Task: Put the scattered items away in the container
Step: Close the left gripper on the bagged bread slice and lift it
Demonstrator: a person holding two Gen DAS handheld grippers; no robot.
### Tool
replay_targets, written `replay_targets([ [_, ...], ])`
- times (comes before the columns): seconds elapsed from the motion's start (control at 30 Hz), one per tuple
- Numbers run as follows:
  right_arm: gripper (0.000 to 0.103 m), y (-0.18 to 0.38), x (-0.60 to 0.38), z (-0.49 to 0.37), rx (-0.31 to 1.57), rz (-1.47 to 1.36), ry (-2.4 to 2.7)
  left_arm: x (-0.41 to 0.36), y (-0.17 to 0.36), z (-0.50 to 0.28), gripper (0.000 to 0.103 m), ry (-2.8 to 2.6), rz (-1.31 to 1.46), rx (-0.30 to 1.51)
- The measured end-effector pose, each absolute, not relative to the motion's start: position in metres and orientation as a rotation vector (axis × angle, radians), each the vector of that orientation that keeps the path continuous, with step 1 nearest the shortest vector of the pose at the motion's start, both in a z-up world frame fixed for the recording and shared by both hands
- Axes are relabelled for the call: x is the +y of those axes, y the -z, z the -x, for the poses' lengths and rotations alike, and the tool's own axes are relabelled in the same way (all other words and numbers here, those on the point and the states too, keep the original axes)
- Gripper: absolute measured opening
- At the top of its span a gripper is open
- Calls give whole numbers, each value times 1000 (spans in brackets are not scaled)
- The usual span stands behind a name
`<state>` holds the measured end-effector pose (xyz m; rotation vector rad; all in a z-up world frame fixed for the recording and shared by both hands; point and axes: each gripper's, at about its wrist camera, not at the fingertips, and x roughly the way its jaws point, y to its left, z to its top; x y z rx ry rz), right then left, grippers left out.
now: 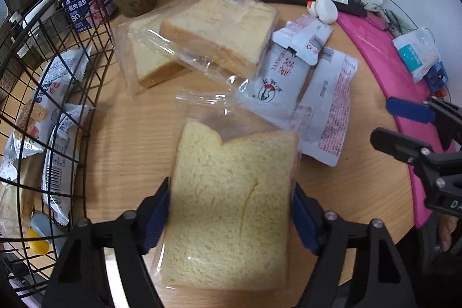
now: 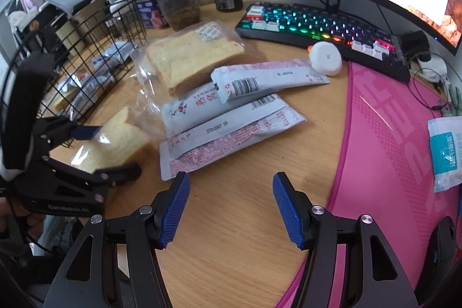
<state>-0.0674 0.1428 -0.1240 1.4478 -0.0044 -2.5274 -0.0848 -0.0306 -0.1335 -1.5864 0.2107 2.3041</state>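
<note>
Between the blue pads of the left claw (image 1: 231, 217), just right of the wire basket (image 1: 72, 94), lay a bagged bread slice (image 1: 234, 201) flat on the table (image 1: 130, 134). Both pads touched the slice's side edges, so the claw looked clenched on it, its long axis running straight ahead along the fingers. That basket stood close on the slice's left, so the carry looked short. The right claw (image 2: 231, 207), released and holding nothing, hung farther from the basket, nearest the white snack packets (image 2: 231, 129).
</note>
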Motion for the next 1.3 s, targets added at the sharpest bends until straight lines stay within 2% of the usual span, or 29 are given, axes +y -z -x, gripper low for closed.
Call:
replay_targets([
  [0.4,60,132,143,86,32,-1482,2532,-37,111,83,76,-2331,1518,161],
  [0.73,60,138,153,121,-48,-1493,2565,-44,106,82,76,-2334,1502,132],
  [0.9,60,138,149,141,15,-1521,2593,-45,101,79,76,-2322,1486,124],
  [1.17,60,142,152,135,-120,-1600,2581,-48,103,80,76,-2308,1490,109],
  [1.3,62,141,136,134,-112,-1601,2620,-49,100,79,76,-2314,1481,109],
])
